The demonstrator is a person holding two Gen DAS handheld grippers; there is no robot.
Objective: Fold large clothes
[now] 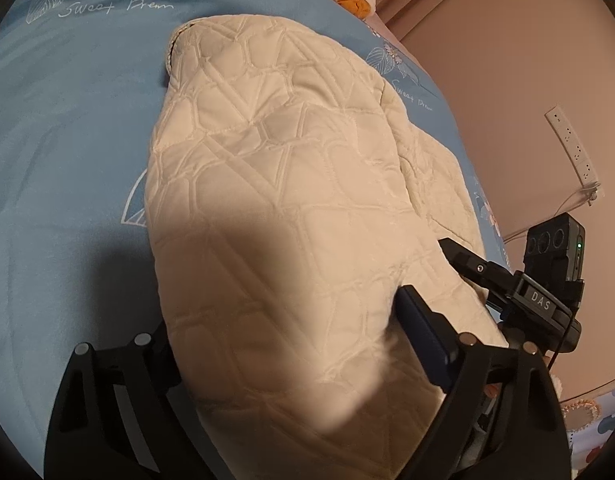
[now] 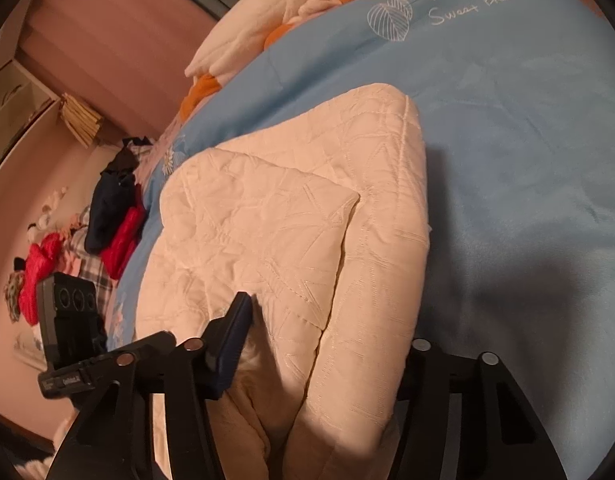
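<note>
A cream quilted garment [image 1: 275,184] is spread on a light blue bedspread [image 1: 67,128], folded into a thick bundle with one stitched edge turned over on top, as seen from the right wrist view [image 2: 307,216]. Its near end is bunched up between the fingers of both tools.

The left gripper [image 1: 283,344] is set around that near end — its jaws stand wide, one blue-padded finger [image 1: 421,332] lying against the fabric's right side, the other finger largely hidden behind the bundle. Whether the cloth is actually pinched cannot be told. The right gripper [image 2: 327,340] is likewise placed astride the folded edge, with its left pad [image 2: 235,336] against the quilting and its right finger hidden under the cloth; its jaws are narrower than the left tool's, but a firm hold cannot be confirmed.

Printed leaves, daisies and the words "Sweet Dream" [image 2: 467,6] are seen on the bedspread. A white and orange plush toy [image 2: 307,4] lies at the far end of the bed. A heap of red and dark clothes [image 2: 111,216] is piled beside the bed, and a white power strip [image 1: 575,152] is fixed to the wall.
</note>
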